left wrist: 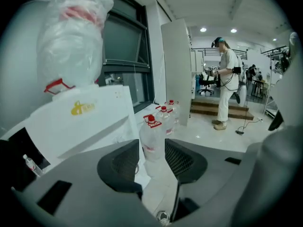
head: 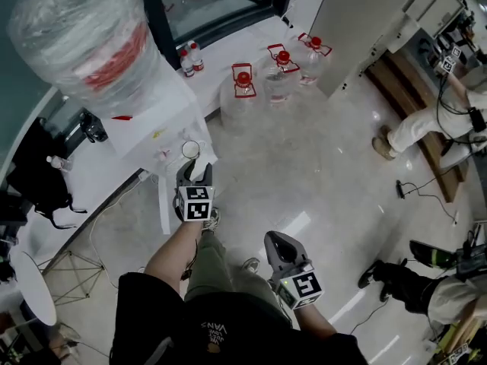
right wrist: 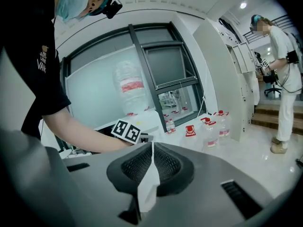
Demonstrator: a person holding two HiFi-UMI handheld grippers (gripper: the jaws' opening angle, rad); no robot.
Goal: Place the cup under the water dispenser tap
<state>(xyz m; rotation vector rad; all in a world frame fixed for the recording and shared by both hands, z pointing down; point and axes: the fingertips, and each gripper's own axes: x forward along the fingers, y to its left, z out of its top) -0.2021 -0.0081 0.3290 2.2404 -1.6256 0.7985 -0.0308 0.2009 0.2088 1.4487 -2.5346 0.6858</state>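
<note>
Bright overhead light glares off the glossy floor (head: 319, 173); fisheye-warped edges.

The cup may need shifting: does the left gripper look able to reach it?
Probably yes: the left gripper, open and empty, hangs just beside the cup at the dispenser, with nothing between them.

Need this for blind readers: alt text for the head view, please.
A white cup sits on the water dispenser, just ahead of the open left gripper. The right gripper is nearer the person; red-capped jugs stand beyond.
</note>
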